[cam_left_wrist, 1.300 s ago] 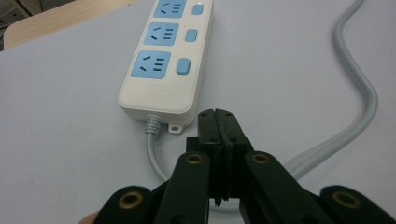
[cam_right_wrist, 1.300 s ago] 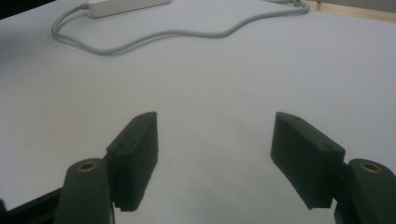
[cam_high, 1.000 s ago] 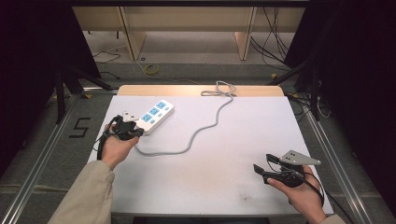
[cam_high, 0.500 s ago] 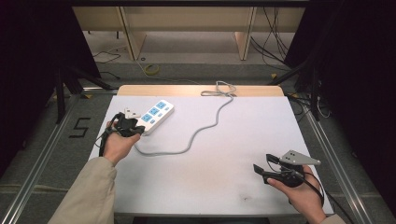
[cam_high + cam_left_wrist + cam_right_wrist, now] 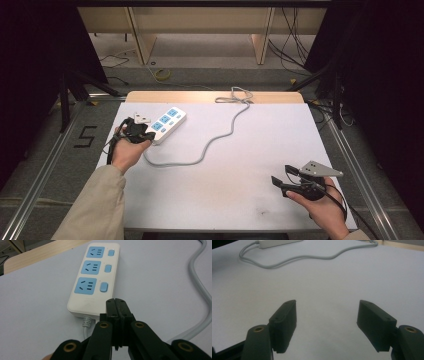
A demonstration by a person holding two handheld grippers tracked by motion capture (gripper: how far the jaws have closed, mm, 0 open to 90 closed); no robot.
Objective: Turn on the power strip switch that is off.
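A white power strip (image 5: 166, 123) with three blue sockets lies at the table's far left; close up, the power strip (image 5: 96, 280) shows a blue switch beside each socket. Its grey cable (image 5: 215, 138) curves across the table to the far edge. My left gripper (image 5: 145, 135) sits at the strip's near end, jaws shut together with nothing between them; in the left gripper view the gripper (image 5: 117, 305) hovers just before the strip's cable end. My right gripper (image 5: 280, 181) rests near the front right, open and empty, its jaws (image 5: 327, 322) wide apart over bare table.
The white table top (image 5: 260, 150) has a wooden strip along its far edge (image 5: 200, 96). The cable bunches in a loop (image 5: 237, 96) at that edge. Metal frame rails run along both sides, and shelving stands beyond.
My left gripper has edged slightly toward the strip's near end. The right gripper has stayed where it was.
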